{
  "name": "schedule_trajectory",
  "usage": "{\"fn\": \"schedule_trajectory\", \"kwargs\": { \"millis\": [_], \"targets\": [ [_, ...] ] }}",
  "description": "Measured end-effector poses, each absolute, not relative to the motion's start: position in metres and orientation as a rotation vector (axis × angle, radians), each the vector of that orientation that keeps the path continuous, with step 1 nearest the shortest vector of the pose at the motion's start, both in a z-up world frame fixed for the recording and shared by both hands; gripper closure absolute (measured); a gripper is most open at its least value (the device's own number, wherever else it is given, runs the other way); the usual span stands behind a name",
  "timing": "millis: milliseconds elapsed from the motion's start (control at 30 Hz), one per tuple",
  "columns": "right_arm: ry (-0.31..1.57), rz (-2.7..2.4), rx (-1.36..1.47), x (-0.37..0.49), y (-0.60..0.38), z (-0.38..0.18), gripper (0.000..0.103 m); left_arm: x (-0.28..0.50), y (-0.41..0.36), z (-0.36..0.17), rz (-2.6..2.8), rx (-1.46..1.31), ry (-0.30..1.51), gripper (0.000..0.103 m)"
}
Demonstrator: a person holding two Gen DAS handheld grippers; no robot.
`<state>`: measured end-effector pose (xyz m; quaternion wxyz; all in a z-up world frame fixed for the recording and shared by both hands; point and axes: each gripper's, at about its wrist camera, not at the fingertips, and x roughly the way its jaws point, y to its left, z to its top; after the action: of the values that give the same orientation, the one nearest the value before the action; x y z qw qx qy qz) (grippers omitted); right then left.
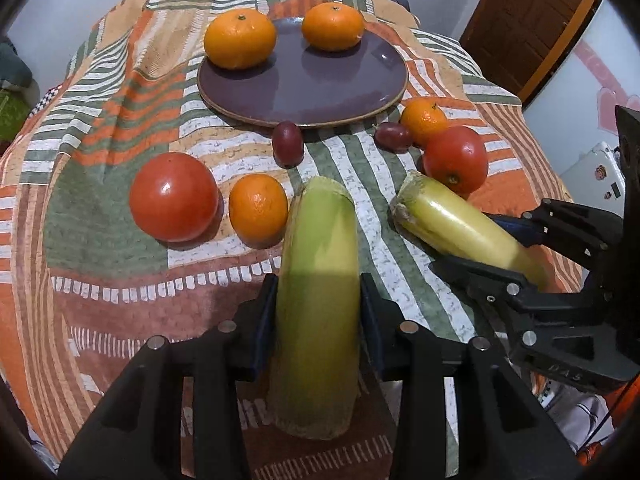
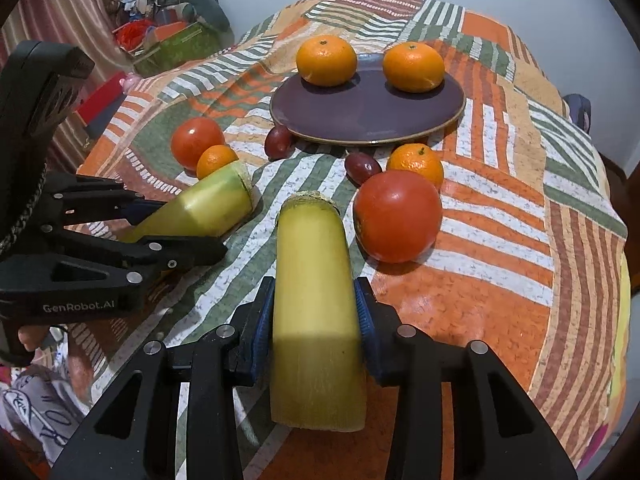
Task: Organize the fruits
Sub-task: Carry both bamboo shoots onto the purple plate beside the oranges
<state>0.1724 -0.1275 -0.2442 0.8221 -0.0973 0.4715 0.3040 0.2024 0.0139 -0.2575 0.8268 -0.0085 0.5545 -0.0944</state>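
Observation:
My left gripper (image 1: 319, 304) is shut on a yellow-green cane piece (image 1: 318, 280), held above the cloth. My right gripper (image 2: 316, 312) is shut on a second cane piece (image 2: 316, 300); it also shows in the left wrist view (image 1: 460, 224). The left gripper and its piece (image 2: 200, 210) show at the left of the right wrist view. A purple plate (image 1: 304, 92) holds two oranges (image 1: 240, 38) (image 1: 333, 26). Two tomatoes (image 1: 174, 196) (image 1: 456, 158), two small oranges (image 1: 258, 210) (image 1: 424, 118) and two dark grapes (image 1: 287, 142) (image 1: 393, 136) lie on the cloth in front of the plate.
A striped patchwork cloth (image 1: 100, 128) covers the round table. A wooden door (image 1: 528, 12) stands at the back right. Boxes and clutter (image 2: 168, 36) sit beyond the table's left edge.

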Motion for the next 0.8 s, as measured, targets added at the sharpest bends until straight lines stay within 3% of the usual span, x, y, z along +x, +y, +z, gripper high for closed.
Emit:
{"fn": "schedule_trajectory", "kwargs": {
  "millis": [800],
  "targets": [
    [0.823, 0.619, -0.148, 0.19, -0.139, -0.175, 0.068, 0.21, 0.014, -0.176, -0.228, -0.01, 0.994, 0.065]
  ]
}}
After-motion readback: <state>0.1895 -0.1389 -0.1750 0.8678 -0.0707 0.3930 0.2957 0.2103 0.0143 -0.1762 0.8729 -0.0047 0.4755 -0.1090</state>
